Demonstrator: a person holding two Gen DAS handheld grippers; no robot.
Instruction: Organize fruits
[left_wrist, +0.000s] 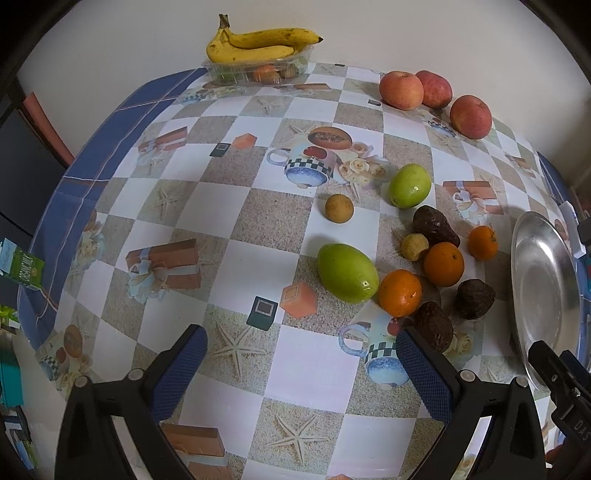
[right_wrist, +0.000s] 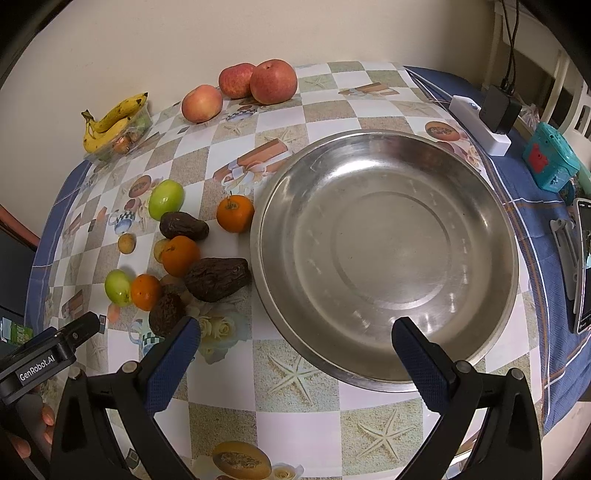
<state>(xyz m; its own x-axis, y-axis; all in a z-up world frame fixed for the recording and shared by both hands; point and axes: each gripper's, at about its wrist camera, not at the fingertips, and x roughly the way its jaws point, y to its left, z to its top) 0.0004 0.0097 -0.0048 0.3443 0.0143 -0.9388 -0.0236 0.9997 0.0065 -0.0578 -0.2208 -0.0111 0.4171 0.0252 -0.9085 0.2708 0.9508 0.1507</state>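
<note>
Left gripper (left_wrist: 301, 354) and right gripper (right_wrist: 293, 341) hover low over desk (left_wrist: 229, 206), jaws apart, seemingly empty; fruit cluster (left_wrist: 424, 258) lies beyond, bowl (right_wrist: 388, 254) ahead.

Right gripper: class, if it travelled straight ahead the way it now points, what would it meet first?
Probably the steel bowl: the right gripper hangs open over its near rim, jaws either side. The bowl is empty; depth is uncertain.

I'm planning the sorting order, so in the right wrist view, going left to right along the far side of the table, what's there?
bananas → lone apple → pair of apples → white power strip → teal box
</note>
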